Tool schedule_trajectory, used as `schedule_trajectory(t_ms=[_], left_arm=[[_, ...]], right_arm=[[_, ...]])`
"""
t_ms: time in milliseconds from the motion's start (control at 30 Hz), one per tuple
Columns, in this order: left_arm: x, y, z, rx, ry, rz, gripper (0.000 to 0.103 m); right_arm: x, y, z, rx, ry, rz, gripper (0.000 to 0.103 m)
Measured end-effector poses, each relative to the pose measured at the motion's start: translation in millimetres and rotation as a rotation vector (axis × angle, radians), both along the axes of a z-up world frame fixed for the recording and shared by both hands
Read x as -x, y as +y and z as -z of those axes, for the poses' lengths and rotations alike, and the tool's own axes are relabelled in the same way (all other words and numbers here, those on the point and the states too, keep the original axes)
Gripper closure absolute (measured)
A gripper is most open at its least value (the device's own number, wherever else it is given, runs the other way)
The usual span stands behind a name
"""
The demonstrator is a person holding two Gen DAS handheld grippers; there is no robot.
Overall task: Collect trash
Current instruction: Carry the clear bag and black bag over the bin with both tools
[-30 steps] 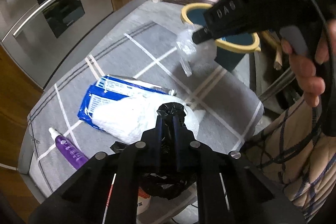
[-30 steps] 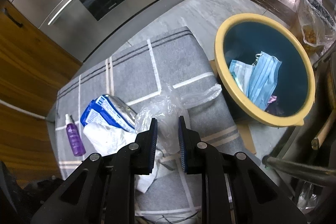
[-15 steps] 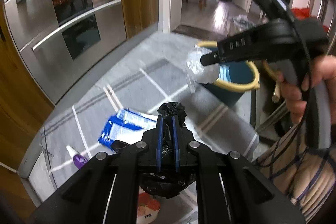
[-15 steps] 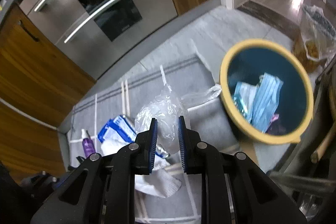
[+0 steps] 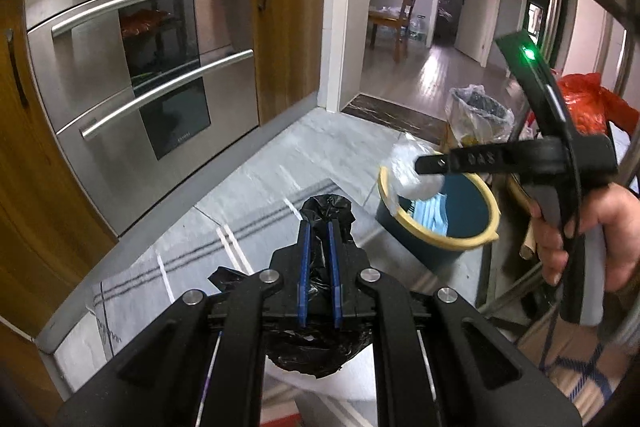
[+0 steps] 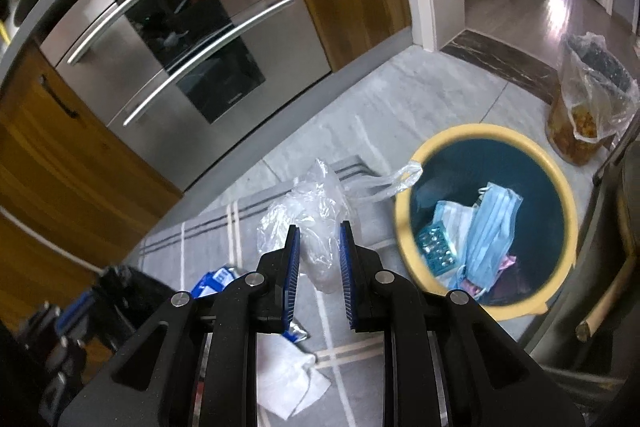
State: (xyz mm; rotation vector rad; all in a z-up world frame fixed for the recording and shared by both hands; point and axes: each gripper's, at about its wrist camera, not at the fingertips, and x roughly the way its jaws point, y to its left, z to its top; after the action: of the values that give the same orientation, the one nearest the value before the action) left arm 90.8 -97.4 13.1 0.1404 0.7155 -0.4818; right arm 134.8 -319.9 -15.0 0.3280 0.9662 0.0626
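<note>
My left gripper [image 5: 319, 225] is shut on a crumpled black plastic bag [image 5: 327, 207] and holds it above the grey rug. My right gripper [image 6: 319, 233] is shut on a clear plastic bag [image 6: 310, 213]; in the left wrist view that bag [image 5: 408, 167] hangs over the near rim of the round bin. The bin [image 6: 562, 187] is dark teal with a yellow rim and holds blue face masks [image 6: 490, 227] and a blister pack. A white tissue [image 6: 286, 375] and a blue-and-white wrapper [image 6: 218, 279] lie on the rug below.
A steel oven front [image 5: 140, 75] and wood cabinets stand on the left. A second container lined with a clear bag [image 6: 592, 99] stands beyond the bin. A doorway [image 5: 404, 27] opens to a room with a chair. The grey striped rug [image 6: 360, 387] covers the floor.
Both grippers have risen and tilted up. My right gripper has carried the clear bag toward the bin's rim. The left keeps hold of the black bag.
</note>
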Motion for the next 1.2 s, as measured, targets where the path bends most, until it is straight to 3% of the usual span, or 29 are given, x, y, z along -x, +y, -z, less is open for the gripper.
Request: schedule_trajectory(t_ms=[233,333,467,600,733,1000,1200], left_arm=[[-27.1,-24.9,-5.0,-0.008,-0.011,0.014,0.094],[-37.5,-42.2,-9.5,-0.008,-0.023,0.038,0.094],[-54.8,-68.4,-17.0,0.034,-0.02,0.069,0.094],[-66.4,-99.9,-19.0,0.053,-0.019,0.108,0.094],[-72.3,-130.6,-13.9,0.068,-0.002,0.15,0.094],[-85.5,-198.8,22.8,0.043,0.074,0.238,0.094],[-97.7,-225.9,44.1,0.014,0.125,0.261,0.094]], right_arm=[[-6.8,-35.5,-8.5,0.066,-0.037,0.109,0.082],[-12.1,-63.0,-1.8,0.038,-0.017,0.193,0.082],[-18.7,-102.9,18.9,-0.006,0.043,0.313,0.082],[-19.6,-139.6,40.1,0.015,0.086,0.413,0.082],[-9.3,-180.5,77.6,-0.033,0.196,0.567,0.082],[-5.4,-200.7,103.1,-0.076,0.268,0.632,0.082],[-8.5,-206.4,115.7,-0.077,0.315,0.646,0.082]])
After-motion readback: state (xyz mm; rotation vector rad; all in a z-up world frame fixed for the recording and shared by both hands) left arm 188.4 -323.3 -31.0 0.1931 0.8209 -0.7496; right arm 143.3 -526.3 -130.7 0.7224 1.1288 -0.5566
